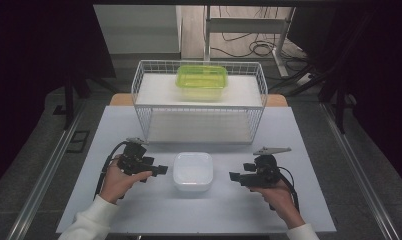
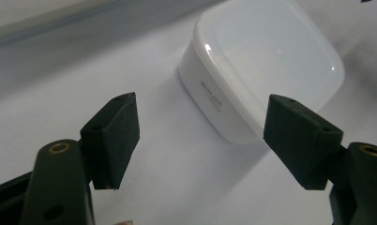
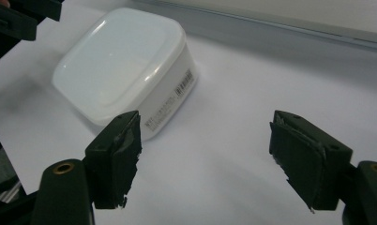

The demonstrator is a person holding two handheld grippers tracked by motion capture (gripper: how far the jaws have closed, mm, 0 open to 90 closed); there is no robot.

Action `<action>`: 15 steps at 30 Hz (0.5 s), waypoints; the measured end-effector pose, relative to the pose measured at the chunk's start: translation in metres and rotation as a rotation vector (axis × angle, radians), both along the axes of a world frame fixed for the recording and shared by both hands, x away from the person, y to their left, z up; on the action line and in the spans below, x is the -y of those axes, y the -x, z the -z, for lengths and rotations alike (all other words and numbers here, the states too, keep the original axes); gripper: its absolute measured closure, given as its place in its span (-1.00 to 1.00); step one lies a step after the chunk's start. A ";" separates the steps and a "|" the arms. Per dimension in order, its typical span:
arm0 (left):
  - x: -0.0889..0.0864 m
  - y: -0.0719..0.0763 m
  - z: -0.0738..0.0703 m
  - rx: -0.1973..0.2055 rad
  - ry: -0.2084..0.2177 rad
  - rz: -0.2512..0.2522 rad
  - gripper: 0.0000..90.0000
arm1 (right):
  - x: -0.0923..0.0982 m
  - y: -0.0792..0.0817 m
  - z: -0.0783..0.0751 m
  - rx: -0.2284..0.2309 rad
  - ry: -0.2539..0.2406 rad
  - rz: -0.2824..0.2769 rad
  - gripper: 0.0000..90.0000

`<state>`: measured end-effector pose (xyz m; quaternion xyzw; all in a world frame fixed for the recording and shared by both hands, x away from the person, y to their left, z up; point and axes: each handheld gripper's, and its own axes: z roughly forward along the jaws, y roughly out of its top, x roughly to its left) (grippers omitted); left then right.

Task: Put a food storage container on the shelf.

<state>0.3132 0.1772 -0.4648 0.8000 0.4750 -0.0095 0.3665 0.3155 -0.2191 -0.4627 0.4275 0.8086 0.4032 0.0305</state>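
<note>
A white square lidded container [image 1: 192, 171] sits on the table between my two grippers. My left gripper [image 1: 161, 170] is just left of it, open, jaws pointing at its side without touching. In the left gripper view the container [image 2: 266, 65] lies beyond the spread pads [image 2: 116, 136], with nothing between them. My right gripper [image 1: 232, 176] is a little to the right of the container, open as well. The right gripper view has the container [image 3: 123, 70] ahead and to the left of its empty jaws, whose worn pads [image 3: 118, 157] show torn edges.
A white wire basket rack [image 1: 199, 102] stands at the back of the table, with a green translucent lidded box [image 1: 202, 79] on its upper shelf. The pale table [image 1: 269, 210] has bare room in front of and beside the container.
</note>
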 end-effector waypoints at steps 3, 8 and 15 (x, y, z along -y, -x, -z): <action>0.002 -0.002 0.002 -0.010 0.028 0.002 -0.41 | -0.007 -0.003 0.001 -0.025 -0.019 0.003 -0.41; 0.006 -0.005 0.006 -0.029 0.055 0.000 -0.39 | -0.016 -0.007 0.005 -0.065 -0.054 -0.004 -0.37; 0.010 -0.011 0.014 -0.077 0.112 -0.017 -0.29 | -0.030 -0.012 0.014 -0.116 -0.084 -0.021 -0.29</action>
